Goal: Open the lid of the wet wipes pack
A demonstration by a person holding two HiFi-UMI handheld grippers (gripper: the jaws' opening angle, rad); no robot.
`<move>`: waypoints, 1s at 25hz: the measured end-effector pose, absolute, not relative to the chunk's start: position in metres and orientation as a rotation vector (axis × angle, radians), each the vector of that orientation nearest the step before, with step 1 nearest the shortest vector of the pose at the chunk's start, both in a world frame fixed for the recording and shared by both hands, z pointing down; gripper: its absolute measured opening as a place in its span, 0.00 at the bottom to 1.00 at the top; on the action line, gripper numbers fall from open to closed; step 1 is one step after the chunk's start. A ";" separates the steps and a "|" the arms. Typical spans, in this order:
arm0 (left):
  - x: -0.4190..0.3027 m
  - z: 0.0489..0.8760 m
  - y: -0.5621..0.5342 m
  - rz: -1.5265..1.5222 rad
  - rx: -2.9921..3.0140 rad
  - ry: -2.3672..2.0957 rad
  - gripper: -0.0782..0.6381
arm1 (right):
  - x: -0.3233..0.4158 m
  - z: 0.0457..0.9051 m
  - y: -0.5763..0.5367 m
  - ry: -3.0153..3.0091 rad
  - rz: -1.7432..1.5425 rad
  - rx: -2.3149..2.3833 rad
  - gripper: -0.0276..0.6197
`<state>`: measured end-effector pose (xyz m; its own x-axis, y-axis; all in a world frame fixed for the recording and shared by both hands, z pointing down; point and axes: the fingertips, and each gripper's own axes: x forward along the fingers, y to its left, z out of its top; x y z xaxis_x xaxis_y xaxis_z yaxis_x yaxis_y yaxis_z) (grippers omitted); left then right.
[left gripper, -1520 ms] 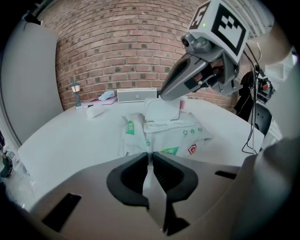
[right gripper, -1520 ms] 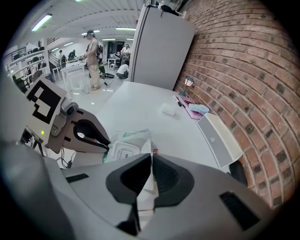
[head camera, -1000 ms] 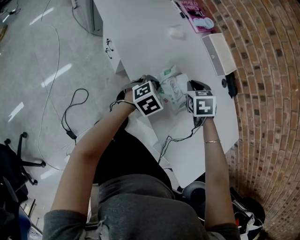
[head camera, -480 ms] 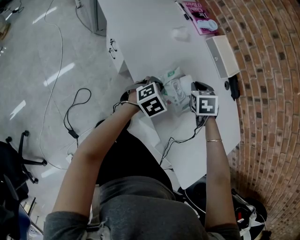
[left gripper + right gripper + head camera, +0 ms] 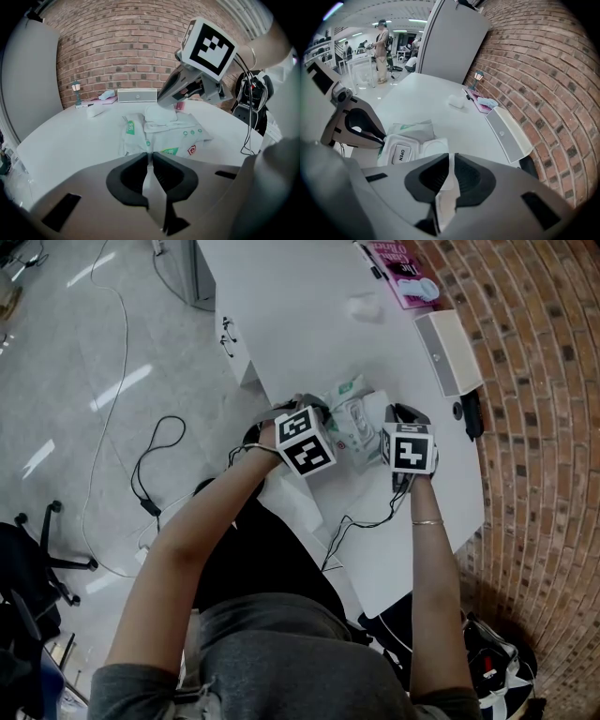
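While its lid [image 5: 433, 147] lies flipped open beside the tab marked OPEN, the wet wipes pack [image 5: 349, 418] rests on the white table [image 5: 300, 324]. The left gripper [image 5: 149, 158] is clamped on the pack's left edge. At the pack's opposite side, the right gripper [image 5: 450, 161] has its jaws easing apart, the lid's rim between them. Beyond the pack stands a white box [image 5: 448, 351], and farther beyond it a pink booklet [image 5: 398, 263].
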<state>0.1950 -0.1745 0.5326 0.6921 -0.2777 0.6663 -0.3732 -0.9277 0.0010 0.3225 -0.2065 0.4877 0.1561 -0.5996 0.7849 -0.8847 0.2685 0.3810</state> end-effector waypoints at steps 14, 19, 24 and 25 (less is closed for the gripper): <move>0.189 0.531 -0.172 1.029 2.780 -0.520 0.18 | 0.313 0.456 -0.183 -1.637 0.447 1.639 0.16; 0.178 0.530 -0.167 1.032 2.793 -0.513 0.18 | 0.303 0.446 -0.169 -1.691 0.474 1.716 0.15; 0.166 0.523 -0.166 0.979 2.771 -0.537 0.18 | 0.294 0.441 -0.153 -1.719 0.513 1.789 0.14; 0.164 0.521 -0.166 0.968 2.768 -0.544 0.18 | 0.293 0.441 -0.150 -1.725 0.523 1.804 0.14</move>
<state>0.1642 -0.1661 0.5211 0.7246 -0.2850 0.6274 -0.3879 -0.9212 0.0295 0.2929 -0.1500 0.4407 0.0857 -0.7611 0.6429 -0.9900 0.0073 0.1405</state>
